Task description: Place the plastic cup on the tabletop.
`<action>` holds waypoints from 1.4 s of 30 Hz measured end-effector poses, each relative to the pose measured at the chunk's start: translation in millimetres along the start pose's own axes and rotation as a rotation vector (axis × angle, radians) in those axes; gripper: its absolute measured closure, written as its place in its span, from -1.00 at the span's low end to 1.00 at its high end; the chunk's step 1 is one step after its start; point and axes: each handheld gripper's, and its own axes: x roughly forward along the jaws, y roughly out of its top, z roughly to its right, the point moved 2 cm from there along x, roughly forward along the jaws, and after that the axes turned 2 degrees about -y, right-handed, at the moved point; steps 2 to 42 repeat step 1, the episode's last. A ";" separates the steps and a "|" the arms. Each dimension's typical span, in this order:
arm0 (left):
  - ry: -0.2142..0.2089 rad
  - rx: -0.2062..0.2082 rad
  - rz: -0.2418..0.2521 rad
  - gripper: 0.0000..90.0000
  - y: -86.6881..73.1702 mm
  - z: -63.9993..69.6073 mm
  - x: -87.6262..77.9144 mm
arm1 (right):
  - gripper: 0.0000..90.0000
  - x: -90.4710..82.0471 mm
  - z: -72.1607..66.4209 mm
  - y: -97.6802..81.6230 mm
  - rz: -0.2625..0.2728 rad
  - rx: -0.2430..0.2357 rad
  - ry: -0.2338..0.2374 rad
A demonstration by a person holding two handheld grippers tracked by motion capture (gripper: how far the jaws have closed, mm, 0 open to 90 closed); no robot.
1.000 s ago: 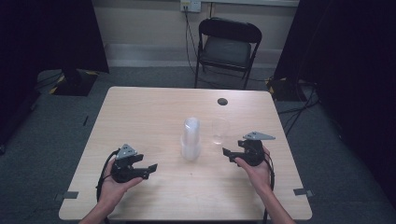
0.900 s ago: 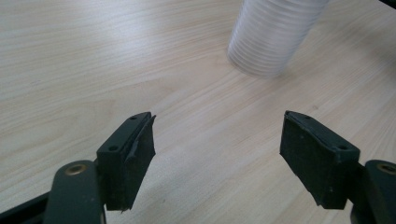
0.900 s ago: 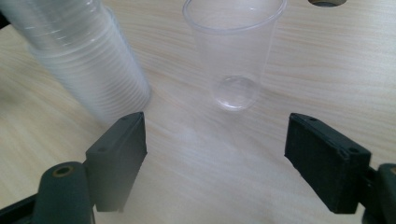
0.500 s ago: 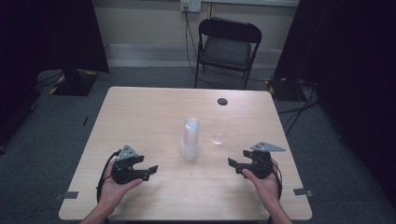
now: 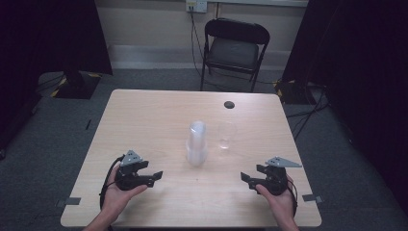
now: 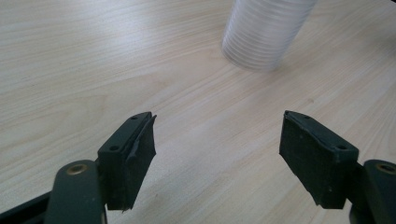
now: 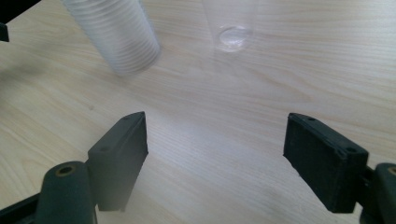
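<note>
On the wooden table [image 5: 144, 120] stands a stack of clear plastic cups [image 5: 197, 143], upright, and just beside it, on the right gripper's side, a single clear cup [image 5: 226, 134], also upright and apart from the stack; both lie beyond the tips of the two grippers and roughly between them, touched by neither.

The left gripper [image 5: 153, 176] rests in the person's left hand [image 5: 118, 192] near the table's near edge, its jaws pointing toward the table's middle; in the left gripper view the jaws stand wide apart with nothing between them but bare wood; the stack of cups [image 6: 266, 32] lies ahead of them and toward the right-hand jaw, well clear of both pads.

The right gripper [image 5: 248, 176] sits in the right hand [image 5: 279, 197], jaws aimed inward toward the middle; in the right gripper view its jaws are likewise wide apart and hold nothing, having just opened a little further; the stack [image 7: 116, 37] lies ahead of the left-hand jaw, and the single cup [image 7: 232, 28] stands ahead within the span of the gap, nearer its middle, its clear base [image 7: 232, 36] showing on the wood; both are well apart from the pads.

Farther across the table a small dark round spot [image 5: 229, 104] marks the wood, and a black folding chair [image 5: 234, 48] stands behind the far edge.
</note>
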 end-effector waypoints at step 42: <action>0.003 -0.008 0.005 -0.41 -0.2 0.1 0.6 | -0.53 -0.3 0.9 -0.7 0.003 0.001 -0.001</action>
